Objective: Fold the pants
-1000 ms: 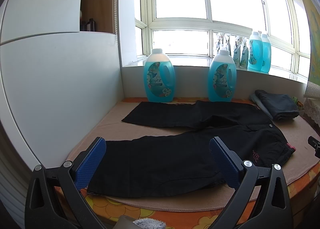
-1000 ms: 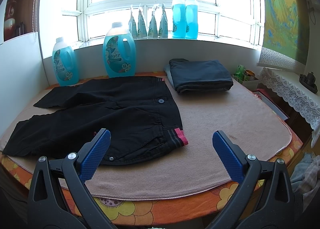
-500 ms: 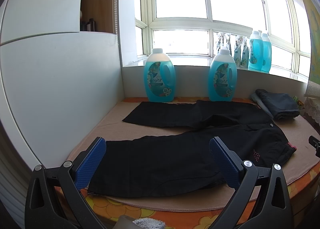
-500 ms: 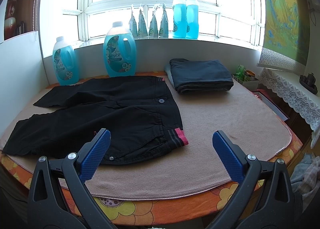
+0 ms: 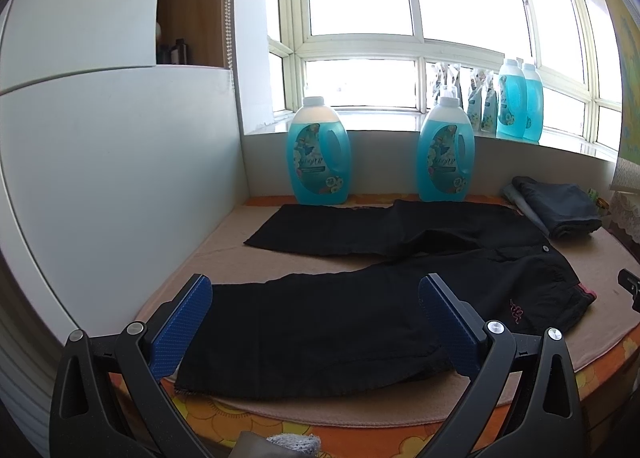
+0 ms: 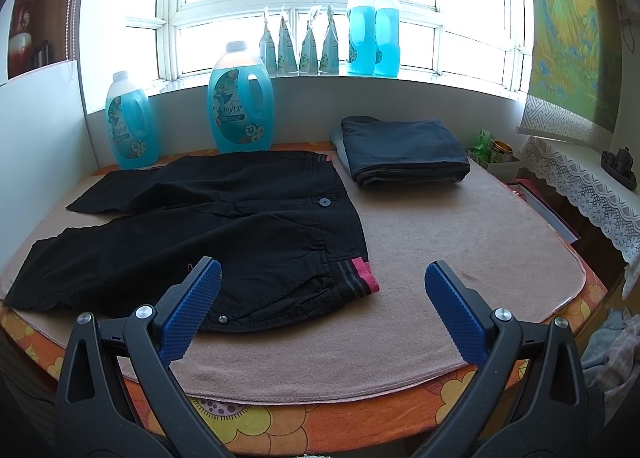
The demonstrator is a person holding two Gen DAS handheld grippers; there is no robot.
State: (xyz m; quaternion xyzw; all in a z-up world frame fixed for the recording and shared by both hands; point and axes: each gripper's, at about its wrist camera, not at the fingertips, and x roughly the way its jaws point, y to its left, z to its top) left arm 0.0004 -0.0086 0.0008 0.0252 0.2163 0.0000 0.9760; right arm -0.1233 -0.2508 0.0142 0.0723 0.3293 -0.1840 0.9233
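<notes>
Left wrist view: left gripper (image 5: 314, 322) wide open, holding nothing, up over a leg of the black pants (image 5: 360, 314) | right gripper (image 6: 322, 308) wide open too, empty, near the waist | pants lie flat, legs apart, on the pink towel (image 6: 460, 226) | folded dark pants (image 6: 404, 150) sit behind, near the blue bottles (image 6: 240, 102)

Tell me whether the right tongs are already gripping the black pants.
No: the right tongs stand open above the pink towel, apart from the black pants.
</notes>
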